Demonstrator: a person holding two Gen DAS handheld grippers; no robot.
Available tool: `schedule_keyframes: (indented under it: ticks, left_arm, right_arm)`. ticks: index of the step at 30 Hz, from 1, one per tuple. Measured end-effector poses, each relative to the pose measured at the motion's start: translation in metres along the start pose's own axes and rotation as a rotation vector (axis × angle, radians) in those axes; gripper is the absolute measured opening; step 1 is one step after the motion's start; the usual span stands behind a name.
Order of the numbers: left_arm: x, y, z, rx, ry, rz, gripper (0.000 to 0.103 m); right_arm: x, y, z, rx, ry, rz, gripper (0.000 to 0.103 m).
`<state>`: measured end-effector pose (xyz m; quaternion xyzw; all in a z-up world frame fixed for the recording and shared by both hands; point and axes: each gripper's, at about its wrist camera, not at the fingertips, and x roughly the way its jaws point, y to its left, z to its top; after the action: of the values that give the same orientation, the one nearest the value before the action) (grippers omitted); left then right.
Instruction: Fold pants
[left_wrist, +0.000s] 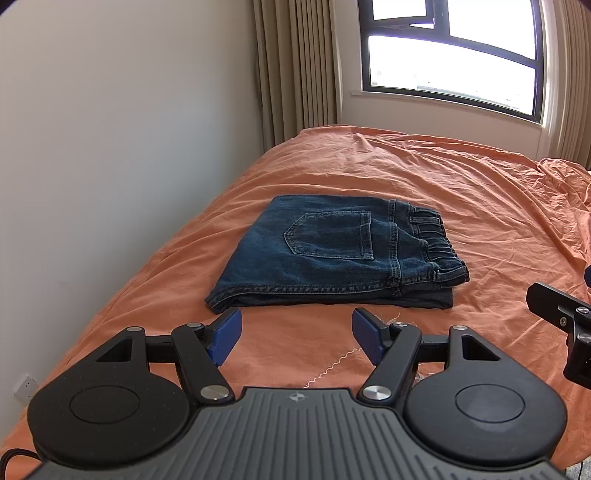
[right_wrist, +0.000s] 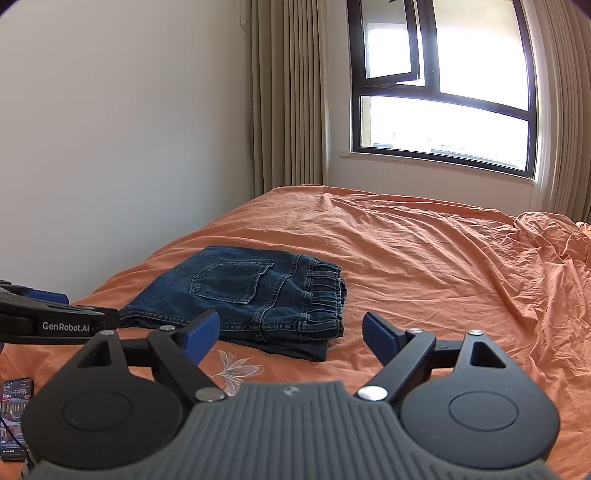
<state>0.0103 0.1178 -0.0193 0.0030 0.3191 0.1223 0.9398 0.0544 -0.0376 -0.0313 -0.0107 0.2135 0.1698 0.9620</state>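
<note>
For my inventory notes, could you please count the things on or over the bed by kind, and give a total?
Folded dark blue denim pants: 1
Black hand-held tool with blue pads: 2, left and right
Black smartphone with lit screen, at the bed's near edge: 1
Total: 4

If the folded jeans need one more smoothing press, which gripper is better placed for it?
Probably the left gripper: open, squarely facing the jeans, their near edge just ahead. The right gripper, also open, has them off towards its left finger.
</note>
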Motion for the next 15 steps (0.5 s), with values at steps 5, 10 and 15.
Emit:
schedule_keyframes:
  ticks: [5, 10, 15]
  left_arm:
    - [0.0001, -0.0001, 0.0007, 0.003, 0.001, 0.004, 0.08]
    - [0.0, -0.0005, 0.0005, 0.006, 0.001, 0.004, 0.08]
    - [-0.0002, -0.0007, 0.0007, 0.004, 0.0, 0.005, 0.08]
  right_arm:
    - [-0.001, 0.0007, 0.0002, -0.004, -0.004, 0.003, 0.081]
    - [-0.0016, 0.0015, 0.0015, -0.005, -0.008, 0.007, 0.081]
    - [-0.0027, 0.0019, 0.002, -0.005, -0.014, 0.008, 0.081]
